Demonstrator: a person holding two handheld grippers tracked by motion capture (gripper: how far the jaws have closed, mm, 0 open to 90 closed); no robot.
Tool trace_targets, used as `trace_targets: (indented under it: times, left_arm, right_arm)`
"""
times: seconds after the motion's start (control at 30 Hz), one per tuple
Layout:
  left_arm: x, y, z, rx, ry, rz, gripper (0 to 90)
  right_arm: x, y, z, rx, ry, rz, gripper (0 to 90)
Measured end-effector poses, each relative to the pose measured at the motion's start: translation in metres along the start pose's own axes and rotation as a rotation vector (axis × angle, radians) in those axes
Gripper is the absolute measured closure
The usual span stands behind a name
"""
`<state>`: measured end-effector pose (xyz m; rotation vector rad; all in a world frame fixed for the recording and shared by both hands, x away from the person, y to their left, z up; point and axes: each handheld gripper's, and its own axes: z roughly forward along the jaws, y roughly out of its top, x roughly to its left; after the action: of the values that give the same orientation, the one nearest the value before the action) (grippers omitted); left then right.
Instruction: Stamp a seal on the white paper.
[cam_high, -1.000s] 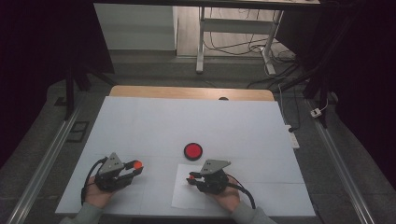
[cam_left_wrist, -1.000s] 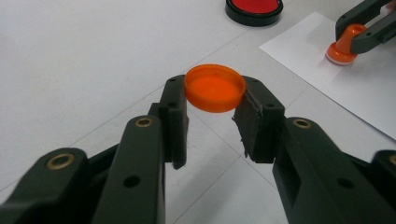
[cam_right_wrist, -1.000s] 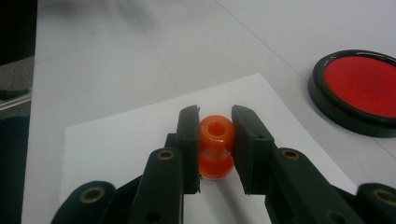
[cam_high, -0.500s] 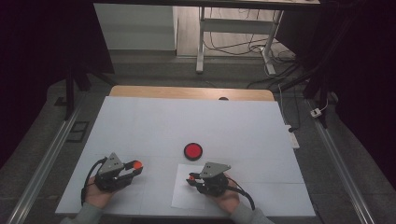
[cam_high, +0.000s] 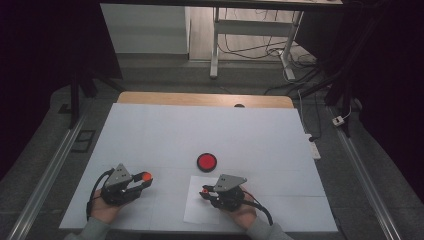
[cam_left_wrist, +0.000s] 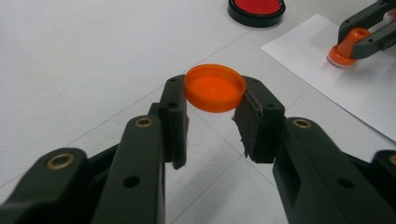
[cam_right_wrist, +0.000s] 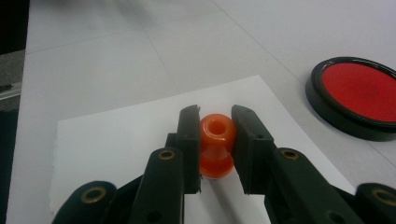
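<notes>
Orange plastic sits in both my claws. My left claw is clenched on a cap, a shallow round lid held by its rim between the two pads, open side up and clear of the table; nothing lies inside it. From above, that claw lies low near the table's near left corner, my left hand wrapped around its body, the jaws pointing right and slightly away from me, with the cap at their tip.

My right claw is clenched on a small stamp, a waisted orange piece with a hole in its top end. It stands upright, its base pressed on a white paper sheet, and the pads squeeze its narrow middle. In the high view my right hand holds that claw over the paper sheet, jaws pointing left toward the other claw, the two well apart. In the left claw's view the stamp shows at the far right, standing on the sheet's edge region.

Beyond the sheet, near the table's middle, rests a round ink pad, a black dish with a flat red filling, lid off. It lies just past the sheet's far edge, apart from both claws.
</notes>
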<state>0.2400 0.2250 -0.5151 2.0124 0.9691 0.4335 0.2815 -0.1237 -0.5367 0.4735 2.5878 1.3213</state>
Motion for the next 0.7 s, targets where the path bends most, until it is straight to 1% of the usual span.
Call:
trace_targets:
  times: [0.17,0.23,0.7]
  left_arm:
    - [0.0,0.0,-0.0002,-0.001,0.001,0.0,64.2]
    - [-0.0001,0.0,-0.0004,-0.002,0.001,-0.001,64.2]
    - [0.0001,0.0001,-0.0001,0.0,0.001,0.001,64.2]
  right_arm:
    - [0.0,0.0,-0.0001,0.002,-0.003,-0.001,73.3]
    - [-0.0005,-0.0002,0.0002,-0.002,0.004,0.005,73.2]
    - [-0.0001,0.0,0.0,0.003,-0.003,0.0,73.1]
